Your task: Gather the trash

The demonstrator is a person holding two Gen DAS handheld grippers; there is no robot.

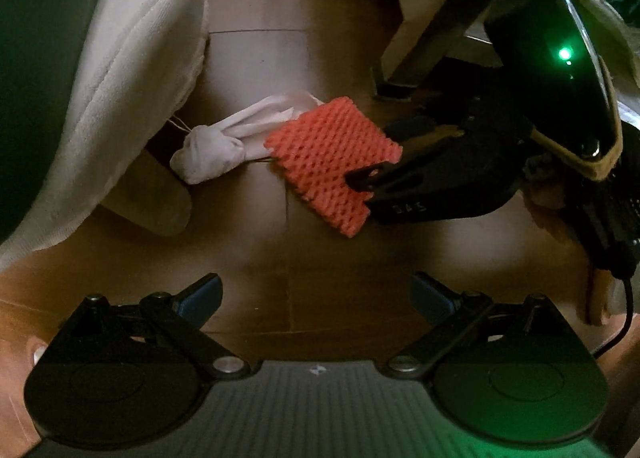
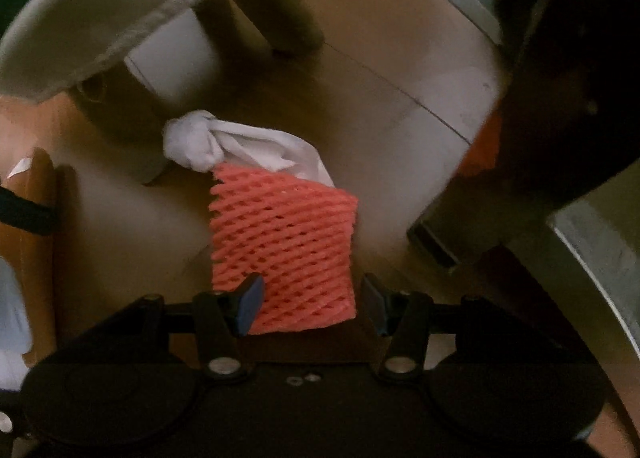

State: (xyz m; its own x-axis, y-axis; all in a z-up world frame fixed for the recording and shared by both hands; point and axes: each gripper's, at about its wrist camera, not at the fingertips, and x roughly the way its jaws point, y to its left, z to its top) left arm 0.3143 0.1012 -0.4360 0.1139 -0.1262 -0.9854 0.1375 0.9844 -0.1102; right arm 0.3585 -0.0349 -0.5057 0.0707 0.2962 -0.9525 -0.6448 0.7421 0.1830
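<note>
- the left wrist view looks almost straight down at the wooden floor, with the red foam net ahead of its own fingers, well clear of them.
- in this view the right gripper comes in from the right side of the net.
- the right wrist view looks steeply down from close by, the red foam net filling its lower middle between its own fingers.
- both views share the net, the knotted white cloth touching it, and the floor around the net.
- the net appears nearer in the right wrist view.
</note>
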